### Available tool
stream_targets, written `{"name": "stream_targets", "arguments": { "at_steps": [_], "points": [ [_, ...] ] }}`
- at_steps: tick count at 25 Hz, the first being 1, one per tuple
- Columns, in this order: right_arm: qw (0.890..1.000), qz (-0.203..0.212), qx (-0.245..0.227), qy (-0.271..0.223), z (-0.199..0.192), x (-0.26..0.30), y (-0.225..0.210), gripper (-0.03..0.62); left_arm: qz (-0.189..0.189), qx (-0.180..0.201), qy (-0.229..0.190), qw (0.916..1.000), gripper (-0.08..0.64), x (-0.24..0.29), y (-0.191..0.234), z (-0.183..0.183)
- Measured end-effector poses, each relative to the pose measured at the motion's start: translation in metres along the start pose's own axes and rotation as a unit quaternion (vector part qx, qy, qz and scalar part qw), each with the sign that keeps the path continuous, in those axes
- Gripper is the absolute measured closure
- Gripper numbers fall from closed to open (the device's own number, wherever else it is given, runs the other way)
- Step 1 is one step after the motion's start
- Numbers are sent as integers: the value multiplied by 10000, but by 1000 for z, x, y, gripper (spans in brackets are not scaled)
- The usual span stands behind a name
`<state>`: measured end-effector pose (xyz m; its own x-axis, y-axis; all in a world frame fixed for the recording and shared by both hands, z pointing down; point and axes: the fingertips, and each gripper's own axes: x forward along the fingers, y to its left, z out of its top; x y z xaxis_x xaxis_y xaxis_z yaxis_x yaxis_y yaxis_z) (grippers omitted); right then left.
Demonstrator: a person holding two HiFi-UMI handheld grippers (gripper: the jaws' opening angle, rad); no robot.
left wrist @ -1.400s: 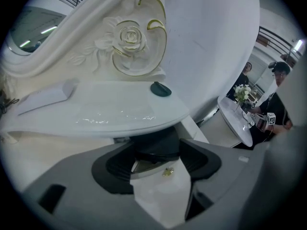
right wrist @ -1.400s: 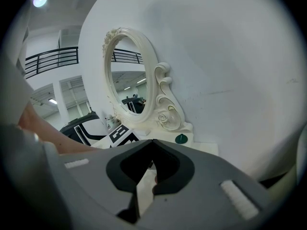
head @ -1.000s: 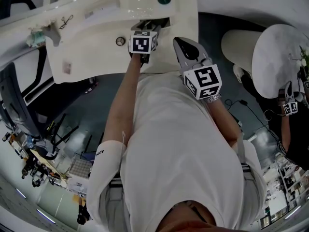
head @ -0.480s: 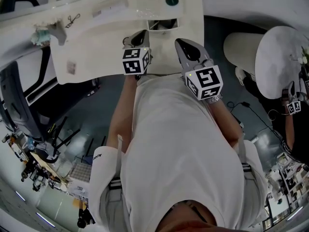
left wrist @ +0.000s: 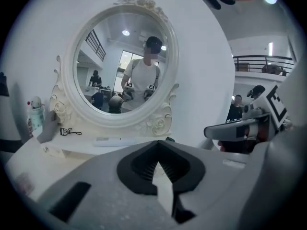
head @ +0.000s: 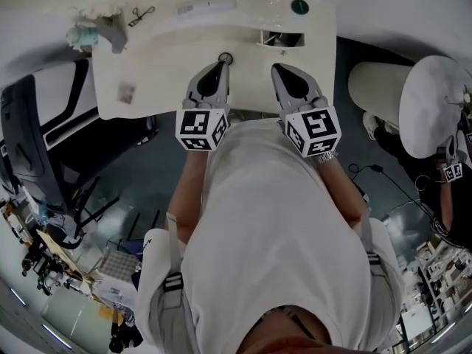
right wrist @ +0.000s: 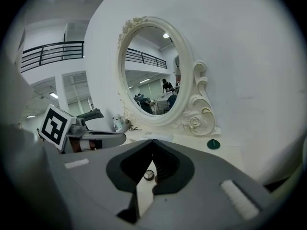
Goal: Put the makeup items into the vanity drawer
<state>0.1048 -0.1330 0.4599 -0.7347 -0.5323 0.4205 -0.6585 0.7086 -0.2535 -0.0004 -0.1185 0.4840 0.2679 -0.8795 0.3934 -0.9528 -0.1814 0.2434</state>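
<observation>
The white vanity top (head: 162, 65) fills the top of the head view. A small drawer (head: 283, 40) stands open at its back right, with dark items inside. My left gripper (head: 221, 65) hovers shut and empty over the top's front middle, its tip beside a small round compact (head: 225, 57). My right gripper (head: 279, 71) hangs shut and empty just in front of the drawer. A green round lid (head: 299, 7), a white tube (head: 206, 7) and an eyelash curler (head: 140, 13) lie along the back. The right gripper view shows the compact (right wrist: 149, 175) through the jaws' gap.
An oval mirror (left wrist: 125, 66) in an ornate white frame stands behind the top. A small bottle (head: 85, 34) sits at the far left corner. A round white stool (head: 435, 102) is to the right, beside another person's gripper (head: 451, 169). A dark chair (head: 29, 146) stands left.
My left gripper has come up out of the open drawer and drawn back toward me and to the left. The right gripper has shifted slightly along the vanity's front.
</observation>
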Motion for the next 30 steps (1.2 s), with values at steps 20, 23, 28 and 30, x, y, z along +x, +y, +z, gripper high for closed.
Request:
{"name": "stream_targets", "arguments": {
  "at_steps": [20, 23, 28, 30],
  "points": [
    [9970, -387, -174, -649, 23, 22, 128, 584, -686, 859, -869, 9901, 555, -101, 50, 49],
    [9971, -392, -174, -635, 22, 24, 138, 584, -692, 908, -828, 9900, 555, -108, 55, 43],
    [9969, -473, -181, -605, 17, 27, 148, 584, -818, 817, -890, 9893, 555, -115, 60, 39],
    [9968, -510, -175, -591, 16, 27, 153, 584, -888, 810, -927, 9884, 554, -119, 60, 39]
  ]
}}
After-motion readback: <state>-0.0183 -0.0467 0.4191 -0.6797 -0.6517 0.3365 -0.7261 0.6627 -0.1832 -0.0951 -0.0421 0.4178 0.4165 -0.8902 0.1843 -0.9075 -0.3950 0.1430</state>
